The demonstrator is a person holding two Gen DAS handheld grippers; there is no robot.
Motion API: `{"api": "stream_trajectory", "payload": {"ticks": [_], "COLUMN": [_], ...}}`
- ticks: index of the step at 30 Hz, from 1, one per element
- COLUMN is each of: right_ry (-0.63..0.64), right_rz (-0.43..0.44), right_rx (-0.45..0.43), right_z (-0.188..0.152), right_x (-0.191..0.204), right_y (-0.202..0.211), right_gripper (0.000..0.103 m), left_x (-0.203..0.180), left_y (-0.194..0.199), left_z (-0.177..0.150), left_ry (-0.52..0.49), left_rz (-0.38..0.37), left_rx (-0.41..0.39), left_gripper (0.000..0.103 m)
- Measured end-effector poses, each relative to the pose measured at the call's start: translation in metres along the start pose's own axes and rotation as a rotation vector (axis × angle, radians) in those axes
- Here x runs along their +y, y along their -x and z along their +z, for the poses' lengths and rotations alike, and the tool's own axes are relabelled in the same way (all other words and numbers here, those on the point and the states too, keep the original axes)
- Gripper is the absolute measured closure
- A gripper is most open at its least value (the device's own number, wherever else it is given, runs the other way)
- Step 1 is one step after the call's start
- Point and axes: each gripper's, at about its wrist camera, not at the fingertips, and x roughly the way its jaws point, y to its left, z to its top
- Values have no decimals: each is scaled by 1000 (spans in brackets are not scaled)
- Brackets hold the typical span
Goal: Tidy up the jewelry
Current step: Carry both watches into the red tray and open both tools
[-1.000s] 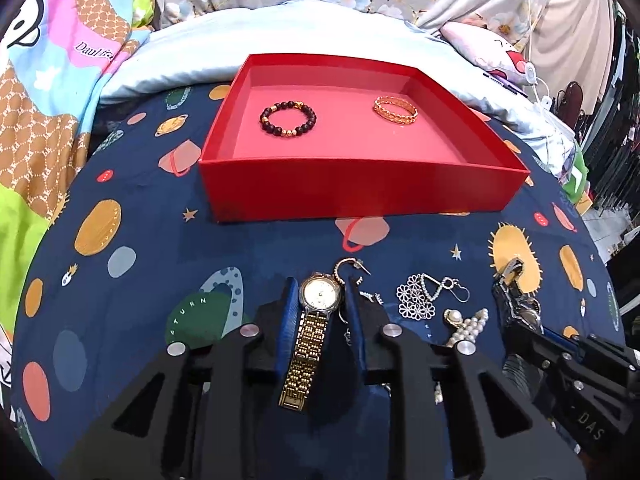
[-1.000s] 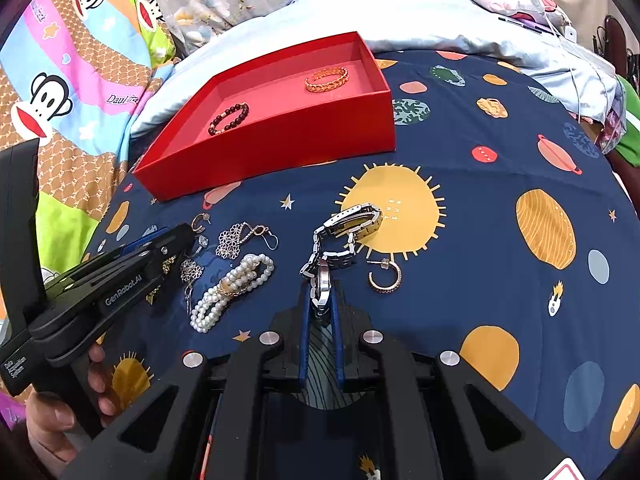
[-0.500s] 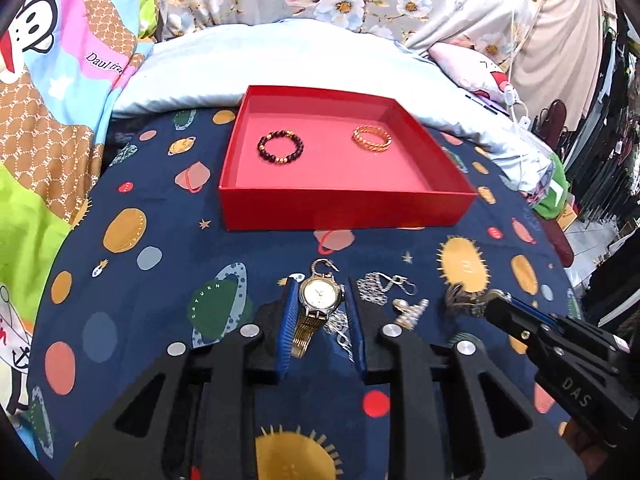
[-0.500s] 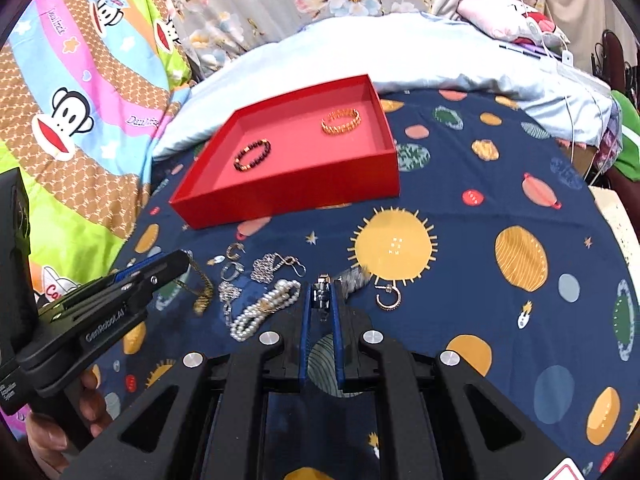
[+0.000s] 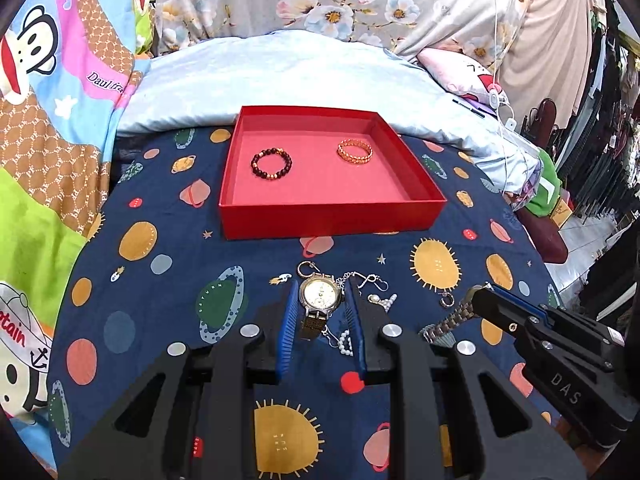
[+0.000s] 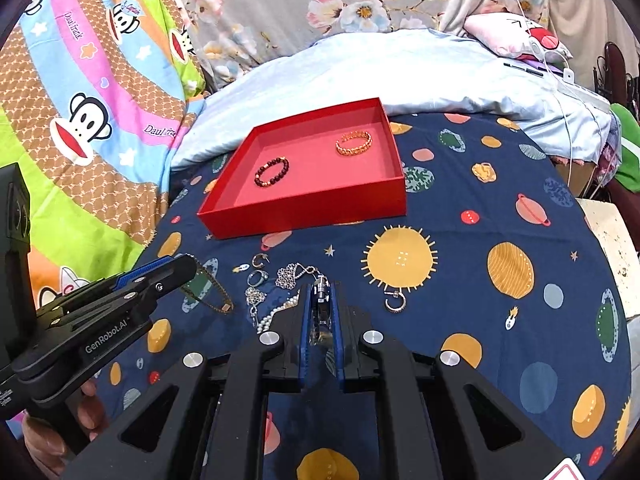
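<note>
Left gripper (image 5: 322, 312) pinching gold watch (image 5: 320, 295) by case; strap dangling, slip risk before red tray (image 5: 332, 220). Right gripper (image 6: 320, 312) pressed on silver watch (image 6: 321, 292), probably thin hold; likely snag on pearl strand (image 6: 276, 314).

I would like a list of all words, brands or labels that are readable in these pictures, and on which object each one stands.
"GenRobot.AI" on the left gripper body, seen in the right wrist view.
"DAS" on the right gripper body, in the left wrist view; the rest is cut off.
"SATURN" on a ringed planet printed on the navy bedsheet.
"Daul fra..." on the monkey-print blanket, partly hidden.
Gold watch dial: too small to read.
</note>
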Motion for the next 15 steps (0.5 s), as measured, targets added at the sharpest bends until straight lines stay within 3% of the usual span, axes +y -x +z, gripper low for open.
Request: {"api": "stream_trajectory", "payload": {"ticks": [7,15], "right_ry": [26,94], "right_rz": [32,46], "right_rx": [-13,-63], "right_z": [24,99], "right_x": [1,7], "right_y": [5,-18], "right_gripper": [94,94], "left_x": [6,10], "left_y": [6,-16], "left_z": [25,93], "left_ry": [5,-30], "left_rz": [-15,19], "left_rx": [-24,-98], "left_gripper": [80,80]}}
